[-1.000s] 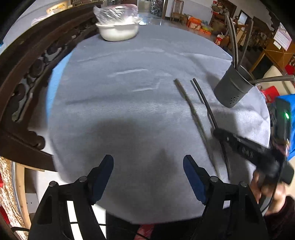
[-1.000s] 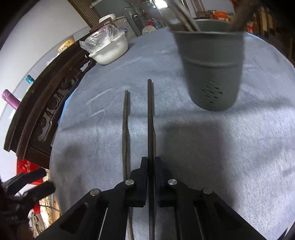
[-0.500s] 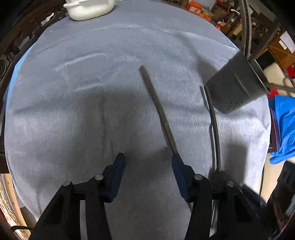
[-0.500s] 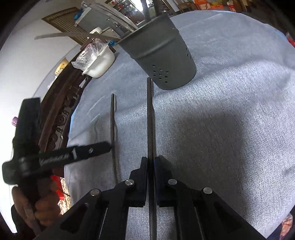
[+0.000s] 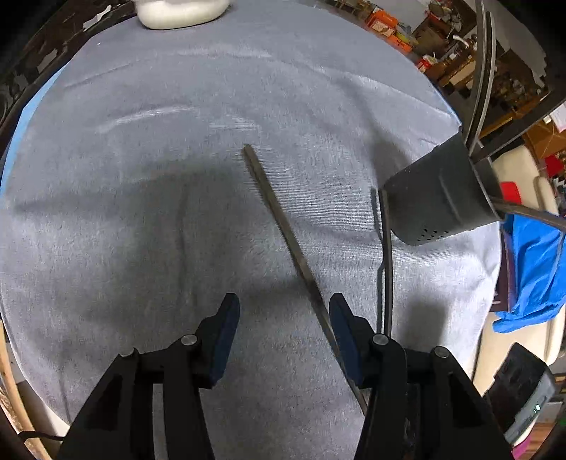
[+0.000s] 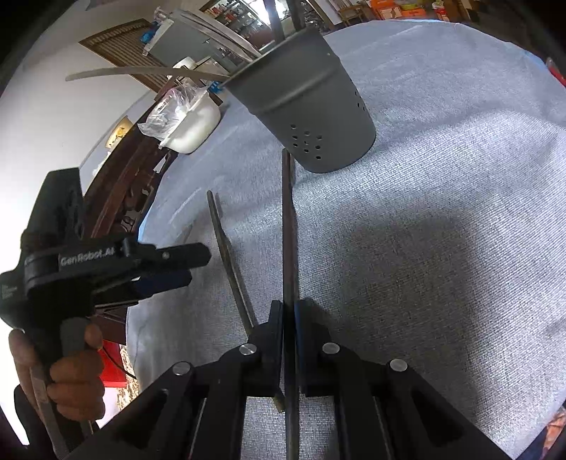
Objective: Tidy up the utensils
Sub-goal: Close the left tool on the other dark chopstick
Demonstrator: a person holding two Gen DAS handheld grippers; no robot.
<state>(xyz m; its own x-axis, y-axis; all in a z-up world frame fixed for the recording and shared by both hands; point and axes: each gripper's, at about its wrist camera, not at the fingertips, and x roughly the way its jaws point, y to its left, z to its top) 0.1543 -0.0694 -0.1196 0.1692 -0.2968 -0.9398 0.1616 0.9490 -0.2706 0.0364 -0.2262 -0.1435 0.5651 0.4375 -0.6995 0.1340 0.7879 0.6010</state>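
Observation:
My right gripper [image 6: 288,308] is shut on a dark chopstick [image 6: 288,226] and holds it raised, its tip close to the grey perforated utensil cup [image 6: 307,116]. The held chopstick also shows in the left wrist view [image 5: 387,247] next to the cup [image 5: 438,198]. A second chopstick [image 5: 283,226] lies on the grey cloth; its near end runs beside the right finger of my open left gripper [image 5: 283,318]. In the right wrist view it [image 6: 226,247] lies left of the held one, with the left gripper [image 6: 191,265] above it. The cup holds several utensils.
A white bowl covered with plastic wrap [image 6: 187,124] stands at the table's far edge [image 5: 180,10]. A dark carved wooden rail [image 6: 120,198] runs along the left side. A blue cloth [image 5: 534,269] hangs off the right edge of the grey tablecloth [image 5: 141,212].
My right gripper lifted its chopstick off the cloth and toward the cup. My left gripper moved forward and right and stands over the near end of the lying chopstick.

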